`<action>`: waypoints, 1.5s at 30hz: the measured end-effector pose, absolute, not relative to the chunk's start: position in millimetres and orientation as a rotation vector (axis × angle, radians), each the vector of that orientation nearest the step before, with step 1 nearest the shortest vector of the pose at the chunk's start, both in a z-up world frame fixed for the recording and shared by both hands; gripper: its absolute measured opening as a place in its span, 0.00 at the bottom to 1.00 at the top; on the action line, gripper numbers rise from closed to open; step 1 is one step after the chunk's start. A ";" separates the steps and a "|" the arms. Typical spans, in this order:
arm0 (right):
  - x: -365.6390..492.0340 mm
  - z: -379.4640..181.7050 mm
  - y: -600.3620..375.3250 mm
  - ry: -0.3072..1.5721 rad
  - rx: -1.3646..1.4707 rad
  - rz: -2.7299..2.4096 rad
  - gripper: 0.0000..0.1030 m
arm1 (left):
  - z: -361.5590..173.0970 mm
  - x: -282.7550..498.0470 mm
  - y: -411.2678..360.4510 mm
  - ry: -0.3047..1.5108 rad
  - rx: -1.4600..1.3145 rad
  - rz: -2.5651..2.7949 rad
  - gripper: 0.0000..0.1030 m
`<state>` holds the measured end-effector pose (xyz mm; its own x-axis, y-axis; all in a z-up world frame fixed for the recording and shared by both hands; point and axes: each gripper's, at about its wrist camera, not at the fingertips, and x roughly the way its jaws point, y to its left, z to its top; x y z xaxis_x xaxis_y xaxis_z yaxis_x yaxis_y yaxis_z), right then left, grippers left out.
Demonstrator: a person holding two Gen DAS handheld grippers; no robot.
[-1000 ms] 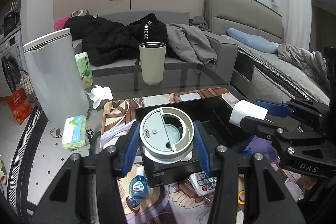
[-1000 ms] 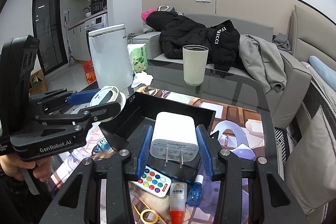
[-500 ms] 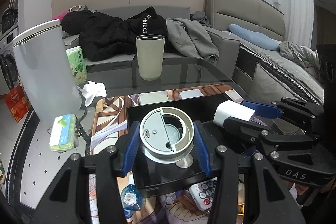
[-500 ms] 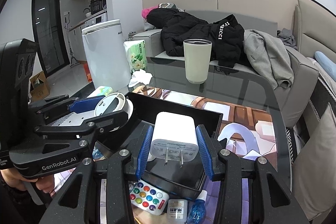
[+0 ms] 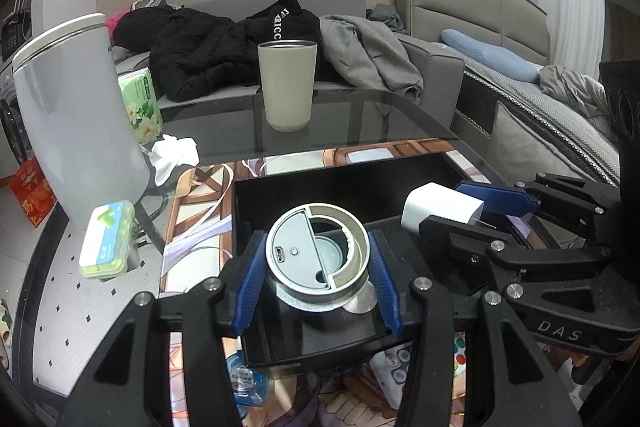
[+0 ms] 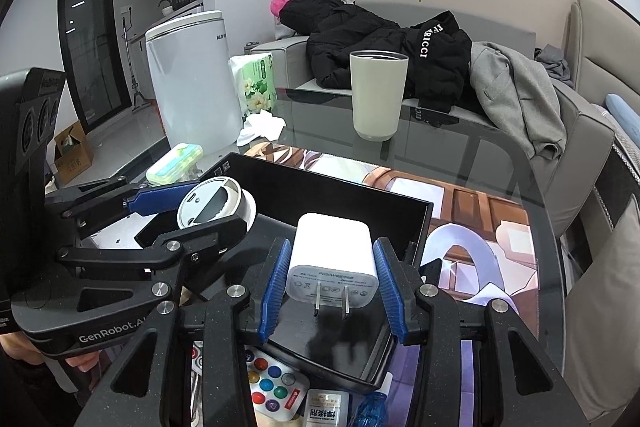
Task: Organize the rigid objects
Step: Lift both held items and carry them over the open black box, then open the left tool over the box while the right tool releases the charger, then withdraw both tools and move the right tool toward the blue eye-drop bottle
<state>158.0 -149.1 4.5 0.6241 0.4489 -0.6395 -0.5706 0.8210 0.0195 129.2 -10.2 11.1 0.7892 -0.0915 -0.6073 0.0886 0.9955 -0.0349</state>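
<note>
My left gripper (image 5: 318,277) is shut on a round grey cup lid (image 5: 318,261) and holds it over the black box (image 5: 344,187). It also shows in the right wrist view (image 6: 188,211) with the lid (image 6: 216,205). My right gripper (image 6: 332,283) is shut on a white charger plug (image 6: 332,259), prongs toward the camera, over the same box (image 6: 352,199). In the left wrist view the right gripper (image 5: 468,209) holds the charger (image 5: 440,209) above the box's right part.
A beige cup (image 5: 287,85) stands on the glass table (image 5: 360,131) behind the box. A tall white canister (image 5: 76,119), a tissue pack (image 5: 142,103) and a green case (image 5: 106,239) are at left. A remote (image 6: 272,385) and small bottles (image 5: 244,381) lie near the box's front.
Both grippers have moved forward over the black box with their objects still held. The box now lies under both of them and looks closer.
</note>
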 end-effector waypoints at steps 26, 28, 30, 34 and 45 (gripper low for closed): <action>114.6 8.3 -157.4 0.662 -0.207 0.600 0.53 | 14.6 101.7 -14.7 0.688 0.036 -0.149 0.59; 107.9 13.6 -162.6 0.641 -0.207 0.592 0.65 | 16.5 97.8 -13.2 0.680 0.013 -0.179 0.67; 100.9 19.1 -168.9 0.614 -0.200 0.582 0.74 | 18.6 92.3 -14.0 0.670 0.003 -0.196 0.75; 90.9 27.4 -180.6 0.587 -0.180 0.571 0.88 | 24.6 81.6 -12.2 0.648 -0.026 -0.218 0.86; 80.3 28.1 -206.3 0.603 -0.166 0.540 0.99 | 29.5 64.4 8.7 0.587 -0.016 -0.143 1.00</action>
